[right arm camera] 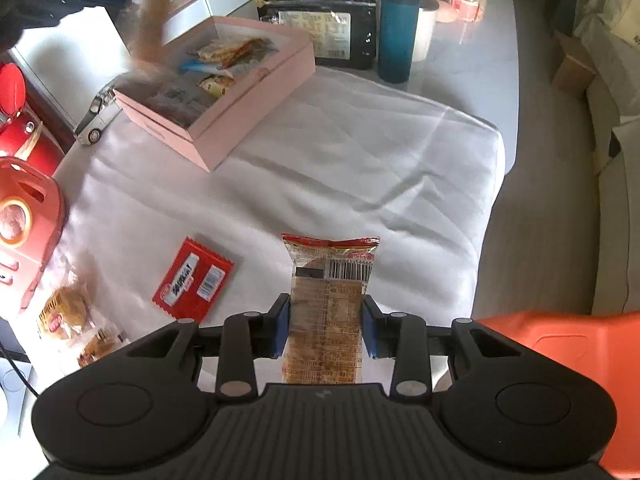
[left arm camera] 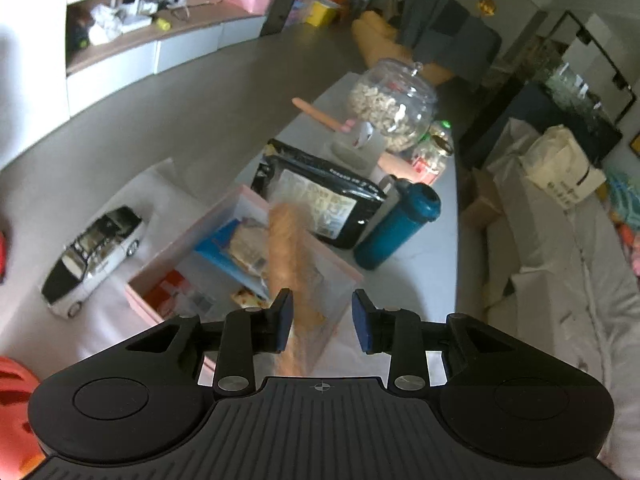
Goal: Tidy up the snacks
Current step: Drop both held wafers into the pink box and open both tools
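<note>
Two hand-held grippers: both over white-clothed worktop point(right arm camera: 340, 152).
Worktop: cloth on near half, bare grey at far end.
Pink box point(right arm camera: 224, 92): lid off, on cloth at far left; several wrapped snacks inside.
Black snack bag point(right arm camera: 340, 28): flat, just behind box.
Blue bottle point(right arm camera: 398, 28): upright, just beside bag's right edge.
Left hand-held gripper point(left arm camera: 322, 320): jaws wide apart, above box; blurred tan snack point(left arm camera: 288, 256) betw. them, lower end in box, contact w/ pads can't tell.
Right hand-held gripper point(right arm camera: 325, 328): jaws closed on sides of brown wrapped snack point(right arm camera: 328, 304), barcode end fwd.
Red snack pack point(right arm camera: 192, 282): flat on cloth, near left of held snack, apart.
</note>
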`<state>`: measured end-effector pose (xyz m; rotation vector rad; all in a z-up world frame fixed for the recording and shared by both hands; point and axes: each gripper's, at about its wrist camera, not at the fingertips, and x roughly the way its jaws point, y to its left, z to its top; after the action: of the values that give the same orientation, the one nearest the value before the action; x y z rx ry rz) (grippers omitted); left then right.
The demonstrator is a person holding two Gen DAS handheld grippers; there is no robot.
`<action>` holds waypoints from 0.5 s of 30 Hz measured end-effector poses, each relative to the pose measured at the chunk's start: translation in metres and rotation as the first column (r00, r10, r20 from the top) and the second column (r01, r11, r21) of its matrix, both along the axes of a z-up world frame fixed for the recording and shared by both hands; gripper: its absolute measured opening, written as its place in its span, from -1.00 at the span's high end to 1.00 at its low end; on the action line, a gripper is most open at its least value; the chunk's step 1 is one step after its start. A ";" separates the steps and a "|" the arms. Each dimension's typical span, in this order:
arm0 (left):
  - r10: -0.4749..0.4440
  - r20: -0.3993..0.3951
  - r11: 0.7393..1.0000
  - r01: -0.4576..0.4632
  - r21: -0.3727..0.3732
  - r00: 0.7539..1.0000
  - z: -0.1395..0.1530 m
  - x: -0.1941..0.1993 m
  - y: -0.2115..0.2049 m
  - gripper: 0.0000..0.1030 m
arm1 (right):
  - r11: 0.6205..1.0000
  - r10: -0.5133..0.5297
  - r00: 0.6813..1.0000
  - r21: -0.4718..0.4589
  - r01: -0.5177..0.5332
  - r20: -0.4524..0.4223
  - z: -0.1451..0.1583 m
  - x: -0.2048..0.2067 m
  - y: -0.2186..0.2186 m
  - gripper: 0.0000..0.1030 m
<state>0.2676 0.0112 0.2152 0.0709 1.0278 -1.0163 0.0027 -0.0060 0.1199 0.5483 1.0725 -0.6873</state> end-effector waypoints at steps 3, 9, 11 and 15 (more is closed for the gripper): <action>-0.008 -0.021 0.998 0.009 0.054 1.000 -0.016 -0.006 0.029 0.31 | 1.000 -0.002 1.000 -0.002 0.002 0.009 0.003 0.008 -0.005 0.31; 0.058 -0.049 0.982 -0.048 0.185 0.997 -0.061 -0.008 0.107 0.31 | 0.999 0.037 0.995 -0.033 -0.034 0.090 0.028 0.056 -0.028 0.31; 0.085 -0.051 0.971 -0.071 0.228 0.995 -0.074 -0.007 0.130 0.31 | 0.997 0.061 0.989 -0.054 -0.054 0.136 0.041 0.082 -0.039 0.31; 0.145 -0.056 0.953 -0.124 0.276 0.988 -0.091 0.000 0.164 0.30 | 0.989 0.125 0.957 -0.110 -0.099 0.262 0.067 0.140 -0.065 -0.02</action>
<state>0.2674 0.1751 0.1246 0.1866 1.2210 -0.7536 0.1425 -0.0709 0.1873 0.4784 0.8057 -0.5440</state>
